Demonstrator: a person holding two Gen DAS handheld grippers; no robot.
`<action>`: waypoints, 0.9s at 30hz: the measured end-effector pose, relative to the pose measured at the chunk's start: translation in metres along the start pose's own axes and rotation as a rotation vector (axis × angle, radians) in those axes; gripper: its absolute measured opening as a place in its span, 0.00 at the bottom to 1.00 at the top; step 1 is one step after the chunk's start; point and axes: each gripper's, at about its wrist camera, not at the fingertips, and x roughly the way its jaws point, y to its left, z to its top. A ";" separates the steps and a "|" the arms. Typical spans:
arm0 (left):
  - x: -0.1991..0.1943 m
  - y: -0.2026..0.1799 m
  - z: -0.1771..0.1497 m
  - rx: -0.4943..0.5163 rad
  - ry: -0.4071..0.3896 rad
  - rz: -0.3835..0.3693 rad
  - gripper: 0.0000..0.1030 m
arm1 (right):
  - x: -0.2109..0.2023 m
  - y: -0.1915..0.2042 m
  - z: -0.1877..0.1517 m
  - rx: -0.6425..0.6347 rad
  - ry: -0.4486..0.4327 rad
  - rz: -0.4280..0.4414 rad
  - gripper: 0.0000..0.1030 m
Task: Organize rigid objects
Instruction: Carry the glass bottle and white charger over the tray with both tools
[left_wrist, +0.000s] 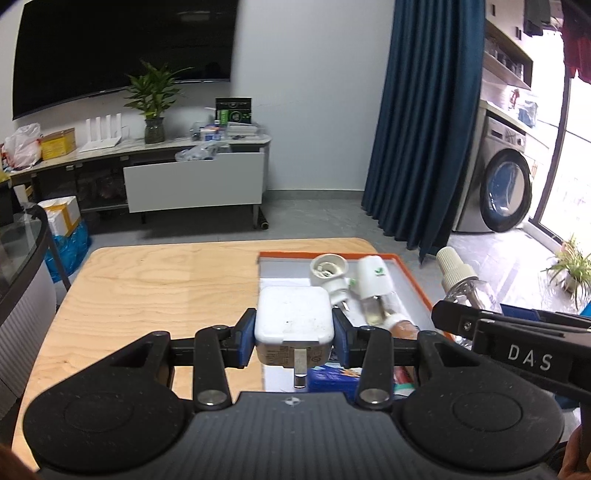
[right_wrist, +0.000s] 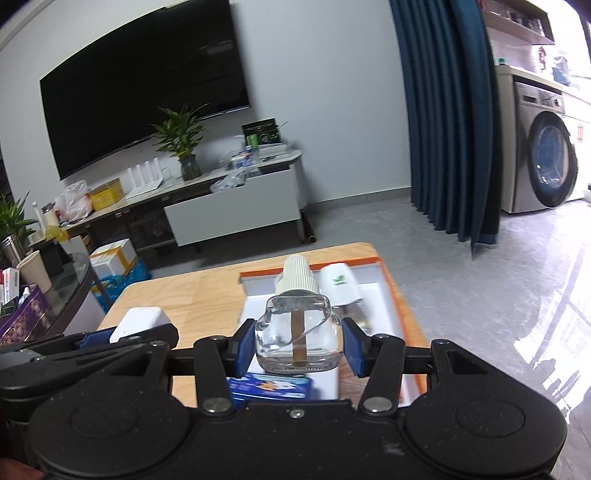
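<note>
Nearest item, left wrist view: left gripper (left_wrist: 294, 332), blue pads clamped on both flanks of a white charger block (left_wrist: 293, 320), prongs turned back toward the camera. The block is held clear above the near edge of the orange-rimmed tray (left_wrist: 413, 275), over the wooden table (left_wrist: 159, 280).

Second item, right wrist view: right gripper (right_wrist: 298, 341), pads closed on the shoulders of a clear glass bottle (right_wrist: 297, 332) with a ribbed white cap and a brown wick inside; the bottle is carried upright over the tray (right_wrist: 400, 306).

Tray contents, as visible: a white lamp socket (left_wrist: 330, 272), a white capped bottle with a green leaf mark (left_wrist: 373, 280) lying on its side, a small bottle with pinkish contents (left_wrist: 400, 326), and a blue packet (left_wrist: 334, 376) at the near end.

Step judged in hand: both items are being carried for placing.

Handling notes:
- The two grippers are just beside each other; they should be kept separated so the frames are not knocked.
- The glass bottle should be kept upright and set down gently, liquid being present.
- Free tray floor should be chosen for the block, clear of the socket.
- Release should be made only once each item is resting.
</note>
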 end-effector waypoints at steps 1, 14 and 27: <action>0.001 -0.003 0.000 0.003 0.002 -0.005 0.41 | -0.002 -0.005 -0.001 0.005 -0.002 -0.005 0.58; 0.005 -0.028 -0.009 0.032 0.001 -0.049 0.41 | -0.013 -0.040 -0.009 0.037 -0.010 -0.044 0.58; 0.009 -0.014 -0.009 -0.003 0.011 -0.028 0.41 | -0.006 -0.045 -0.008 0.037 0.003 -0.047 0.58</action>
